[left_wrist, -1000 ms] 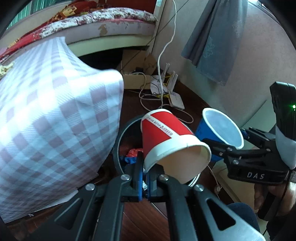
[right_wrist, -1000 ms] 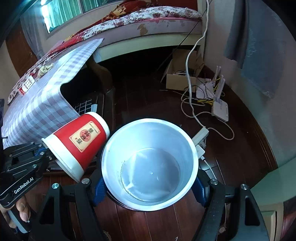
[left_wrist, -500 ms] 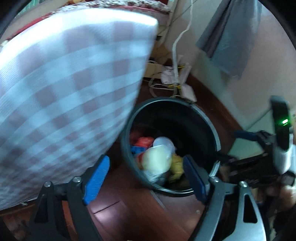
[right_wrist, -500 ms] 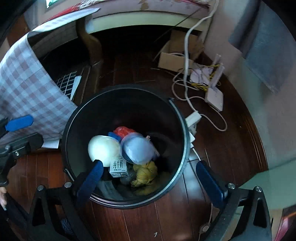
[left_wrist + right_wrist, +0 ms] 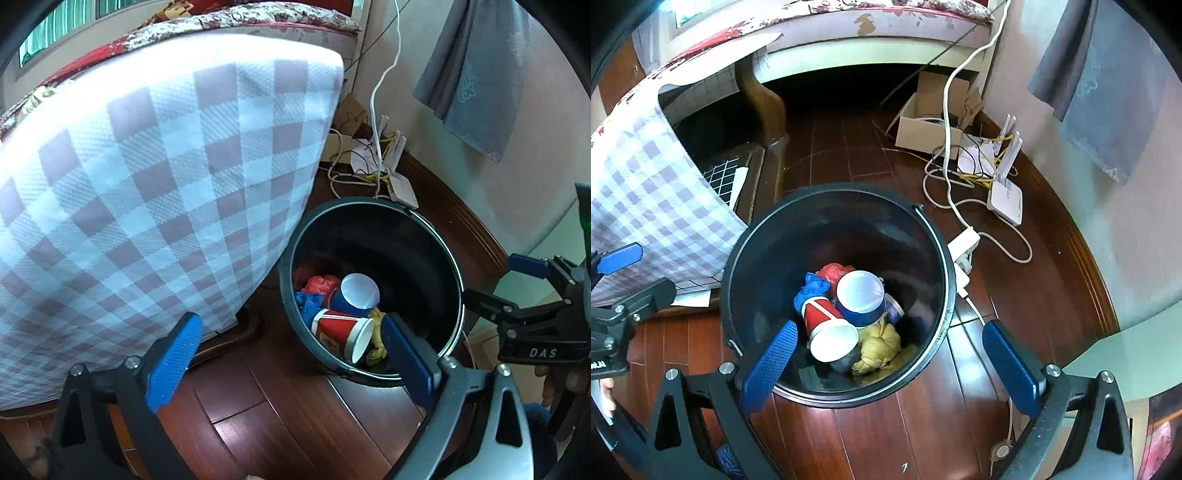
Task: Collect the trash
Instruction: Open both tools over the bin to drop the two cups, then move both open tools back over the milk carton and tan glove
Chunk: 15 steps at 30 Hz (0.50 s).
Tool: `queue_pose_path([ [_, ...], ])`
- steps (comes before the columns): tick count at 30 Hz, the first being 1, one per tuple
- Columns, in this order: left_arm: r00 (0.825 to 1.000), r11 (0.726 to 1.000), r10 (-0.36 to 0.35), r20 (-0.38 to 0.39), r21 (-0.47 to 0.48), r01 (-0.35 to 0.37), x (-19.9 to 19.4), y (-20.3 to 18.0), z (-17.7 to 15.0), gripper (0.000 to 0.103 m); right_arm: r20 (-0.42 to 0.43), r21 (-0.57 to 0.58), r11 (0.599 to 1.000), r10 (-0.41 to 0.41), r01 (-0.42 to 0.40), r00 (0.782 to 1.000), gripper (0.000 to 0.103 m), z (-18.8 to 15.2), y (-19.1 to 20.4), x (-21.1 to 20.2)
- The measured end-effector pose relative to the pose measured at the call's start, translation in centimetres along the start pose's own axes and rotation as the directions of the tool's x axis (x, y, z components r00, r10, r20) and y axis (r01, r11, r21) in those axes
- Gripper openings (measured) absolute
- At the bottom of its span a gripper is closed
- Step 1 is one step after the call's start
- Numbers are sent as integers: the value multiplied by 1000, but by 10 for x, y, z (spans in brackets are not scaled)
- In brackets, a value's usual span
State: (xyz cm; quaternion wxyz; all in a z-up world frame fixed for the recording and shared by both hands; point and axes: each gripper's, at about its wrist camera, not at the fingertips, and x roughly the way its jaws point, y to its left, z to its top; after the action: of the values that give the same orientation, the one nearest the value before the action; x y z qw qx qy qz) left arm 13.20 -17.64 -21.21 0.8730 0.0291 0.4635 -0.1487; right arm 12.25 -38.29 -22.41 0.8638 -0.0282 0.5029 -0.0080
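Observation:
A black bin [image 5: 369,206] stands on the wooden floor beside a checked tablecloth [image 5: 147,184]. Inside it a red paper cup [image 5: 338,332] lies on its side, and a blue cup [image 5: 354,295] rests next to it on crumpled red, blue and yellow trash. My left gripper [image 5: 291,325] hovers over the bin's near left rim; its jaws are opening, with nothing between them. From straight above, the right wrist view shows the bin [image 5: 746,251], the red cup [image 5: 822,314] and the blue cup [image 5: 862,299]. My right gripper [image 5: 890,328] is open and empty over the bin.
White cables, a router [image 5: 1006,199] and a power strip [image 5: 964,247] lie on the floor just past the bin. A cardboard box [image 5: 931,129] sits by the wall. A carved table leg [image 5: 764,103] stands at the back left, and a grey cloth [image 5: 472,74] hangs on the wall.
A second ago the left gripper held the red cup and the right the blue cup. Both jaws have opened, both cups now lie in the bin, and both grippers have sunk toward it.

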Motion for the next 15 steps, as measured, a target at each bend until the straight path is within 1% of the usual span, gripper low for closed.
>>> queue_pose_path([
  [5,1000,1000,7,20,0,-7,-13,1,2,99,23,-10,1000,1,-1,1000,102,2,8,-13],
  [10,998,1000,17,64,8,-17,-36,4,8,99,71,-14,1000,0,1,998,102,9,16,-35],
  [15,993,1000,26,112,-7,-26,-56,10,18,100,116,-21,1000,-15,18,993,102,18,24,-54],
])
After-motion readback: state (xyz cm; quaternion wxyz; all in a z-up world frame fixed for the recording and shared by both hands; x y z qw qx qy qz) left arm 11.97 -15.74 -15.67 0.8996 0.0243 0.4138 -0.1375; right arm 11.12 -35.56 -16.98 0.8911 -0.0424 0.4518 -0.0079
